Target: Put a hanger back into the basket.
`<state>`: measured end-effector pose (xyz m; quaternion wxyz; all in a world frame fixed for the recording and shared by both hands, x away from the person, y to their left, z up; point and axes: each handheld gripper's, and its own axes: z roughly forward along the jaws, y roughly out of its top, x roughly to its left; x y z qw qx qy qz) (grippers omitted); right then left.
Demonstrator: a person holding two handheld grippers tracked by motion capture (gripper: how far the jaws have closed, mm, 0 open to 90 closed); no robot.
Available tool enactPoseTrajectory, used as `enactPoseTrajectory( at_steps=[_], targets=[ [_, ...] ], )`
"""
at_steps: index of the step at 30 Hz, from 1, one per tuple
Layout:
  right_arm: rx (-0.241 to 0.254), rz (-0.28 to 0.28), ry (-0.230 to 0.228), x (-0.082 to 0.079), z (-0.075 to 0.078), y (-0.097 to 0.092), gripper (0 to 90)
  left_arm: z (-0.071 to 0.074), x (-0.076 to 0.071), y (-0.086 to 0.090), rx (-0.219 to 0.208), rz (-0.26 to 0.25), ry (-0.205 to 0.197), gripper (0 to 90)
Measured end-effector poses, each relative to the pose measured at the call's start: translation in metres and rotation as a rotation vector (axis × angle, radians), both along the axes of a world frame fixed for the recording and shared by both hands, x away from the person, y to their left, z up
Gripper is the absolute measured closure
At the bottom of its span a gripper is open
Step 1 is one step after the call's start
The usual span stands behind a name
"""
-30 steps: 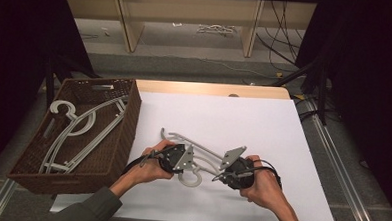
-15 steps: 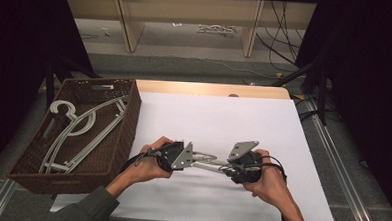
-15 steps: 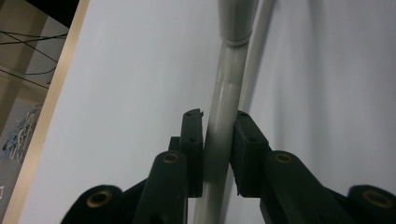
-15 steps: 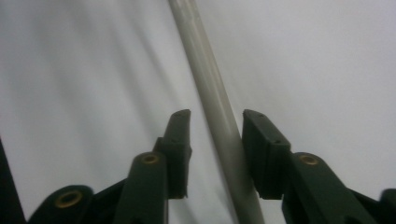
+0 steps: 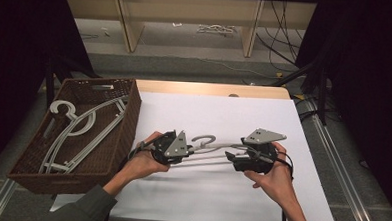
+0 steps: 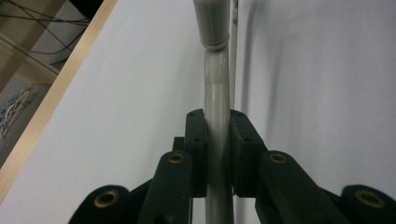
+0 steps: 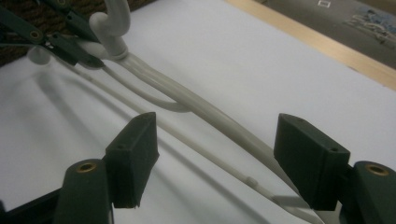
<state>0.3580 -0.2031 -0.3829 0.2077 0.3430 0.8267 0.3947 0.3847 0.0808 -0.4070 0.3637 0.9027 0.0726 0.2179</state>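
Grey plastic, that was the hanger (image 5: 217,150) we were dealing with, held just above the white worktop (image 5: 209,116) near its front edge, about midway between the left and right sides. Its hook (image 5: 204,139) pointed toward the back edge and the bar ran roughly side to side between our two hands.

Our left gripper (image 6: 217,140) was clamped tight on one arm of the hanger, pads pressing both sides of the tube, so that end was carrying the whole thing. Our right gripper (image 7: 215,158) had just been opening: its jaws stood wide apart with the other arm of the hanger passing between them, touching neither pad as far as we could tell. Looked to us like a handover, with the left keeping hold so the right could let go without the hanger dropping.

Off the left edge of the worktop sat a brown wicker basket (image 5: 128,122) with more hangers (image 5: 78,130) already lying flat inside, so our guess was this one was headed there too, which would explain why the left side took the grip.
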Motion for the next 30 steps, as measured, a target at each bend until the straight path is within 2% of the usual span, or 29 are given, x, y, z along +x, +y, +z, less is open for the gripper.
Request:
enactPoseTrajectory(
  at_steps=[2, 8, 10, 11, 14, 17, 19, 21, 23, 26, 30],
  targets=[
    [0.023, -0.023, -0.013, -0.002, 0.002, -0.001, 30.2, 0.001, 0.002, 0.003, -0.014, 0.024, 0.035, 79.5],
    [0.058, -0.051, -0.063, -0.011, 0.002, -0.002, 29.9, 0.006, 0.005, 0.007, -0.038, 0.074, 0.069, 79.5],
    [0.059, -0.039, -0.059, -0.014, 0.001, -0.002, 29.4, 0.009, 0.007, 0.008, -0.061, 0.088, 0.078, 79.5],
    [0.06, -0.037, -0.063, -0.016, 0.001, -0.002, 28.9, 0.01, 0.007, 0.009, -0.079, 0.103, 0.104, 79.5],
    [0.069, -0.031, -0.076, -0.022, -0.002, -0.002, 27.8, 0.019, 0.008, 0.011, -0.113, 0.12, 0.121, 79.5],
    [0.08, -0.029, -0.087, -0.026, -0.003, -0.004, 27.7, 0.025, 0.011, 0.013, -0.13, 0.118, 0.12, 79.4],
    [0.09, -0.032, -0.101, -0.03, -0.004, -0.005, 27.4, 0.033, 0.013, 0.017, -0.156, 0.137, 0.141, 79.5],
    [0.098, -0.029, -0.102, -0.032, -0.006, -0.006, 27.4, 0.039, 0.015, 0.02, -0.165, 0.145, 0.146, 79.4],
    [0.099, -0.037, -0.134, -0.034, -0.008, -0.008, 27.4, 0.045, 0.016, 0.021, -0.172, 0.152, 0.145, 79.4],
    [0.103, -0.041, -0.13, -0.036, -0.012, -0.01, 27.4, 0.052, 0.014, 0.023, -0.232, 0.16, 0.181, 79.4],
    [0.102, -0.039, -0.119, -0.039, -0.017, -0.013, 26.8, 0.065, 0.011, 0.026, -0.258, 0.151, 0.189, 79.4]
  ],
)
